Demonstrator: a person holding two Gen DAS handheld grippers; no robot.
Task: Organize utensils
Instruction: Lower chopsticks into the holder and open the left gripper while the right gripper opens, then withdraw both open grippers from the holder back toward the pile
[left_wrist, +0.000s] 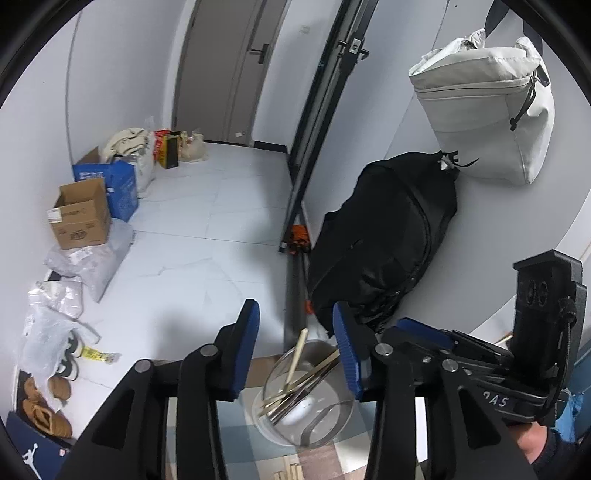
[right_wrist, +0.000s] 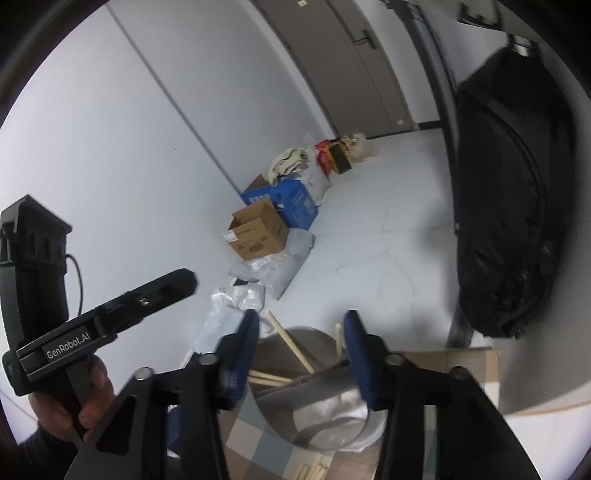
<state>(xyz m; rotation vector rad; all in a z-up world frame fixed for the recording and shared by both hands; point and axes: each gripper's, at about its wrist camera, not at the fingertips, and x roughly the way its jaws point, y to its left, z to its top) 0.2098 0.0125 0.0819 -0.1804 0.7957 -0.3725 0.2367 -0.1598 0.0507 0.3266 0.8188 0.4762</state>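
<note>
A clear glass jar (left_wrist: 314, 417) stands on a checked cloth (left_wrist: 236, 454) and holds several wooden chopsticks (left_wrist: 295, 365) and dark metal utensils. My left gripper (left_wrist: 295, 350) is open and empty, just above the jar. The right gripper's body shows at the right of that view (left_wrist: 480, 369). In the right wrist view the same jar (right_wrist: 325, 424) sits below my right gripper (right_wrist: 301, 354), which is open and empty, with chopsticks (right_wrist: 291, 345) leaning between its fingers. More wooden sticks (right_wrist: 312, 470) lie on the cloth by the jar. The left gripper's body (right_wrist: 74, 332) shows at the left.
A black backpack (left_wrist: 384, 236) and a white bag (left_wrist: 491, 110) sit by the wall right of the jar. Cardboard (left_wrist: 83, 214) and blue (left_wrist: 118, 188) boxes, plastic bags (left_wrist: 74, 266) and shoes (left_wrist: 44, 406) line the floor at the left. A grey door (left_wrist: 236, 70) is at the back.
</note>
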